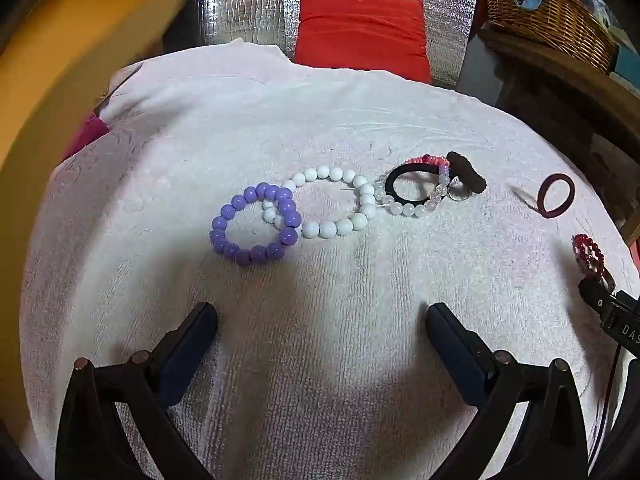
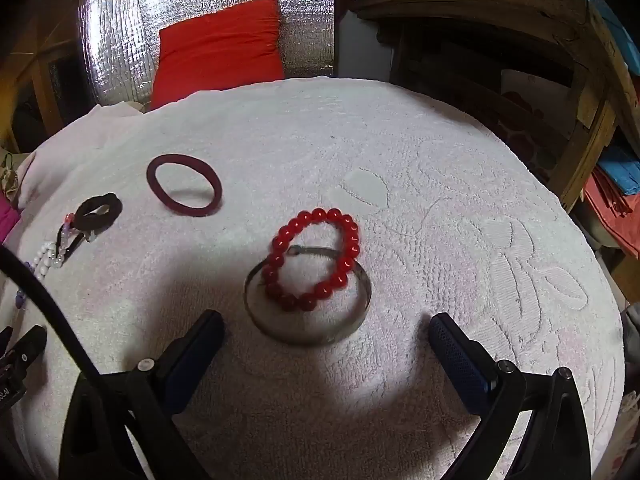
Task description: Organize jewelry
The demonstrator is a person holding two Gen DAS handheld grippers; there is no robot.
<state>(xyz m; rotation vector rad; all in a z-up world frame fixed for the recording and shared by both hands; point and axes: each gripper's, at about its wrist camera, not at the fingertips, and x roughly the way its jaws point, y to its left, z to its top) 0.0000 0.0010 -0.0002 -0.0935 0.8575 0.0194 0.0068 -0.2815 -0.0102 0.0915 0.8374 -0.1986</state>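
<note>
A white terry towel covers the whole surface, probably laid so that beads neither roll nor scratch. On it, in the left wrist view, the white bead strand loops at centre, its tail running towards three o'clock under a black ring. A purple bead bracelet overlaps the strand's nine o'clock end, so these pieces lie tangled rather than sorted. In the right wrist view a metal bangle sits at centre with a red bead bracelet leaning across its twelve o'clock rim; a dark maroon band lies apart at ten o'clock.

The left hand-held gripper hovers at six o'clock of the purple bracelet, jaws wide apart and empty. The right hand-held gripper likewise stands spread with nothing between its pads, straddling the near edge of the bangle, seemingly poised for a first pick.
</note>
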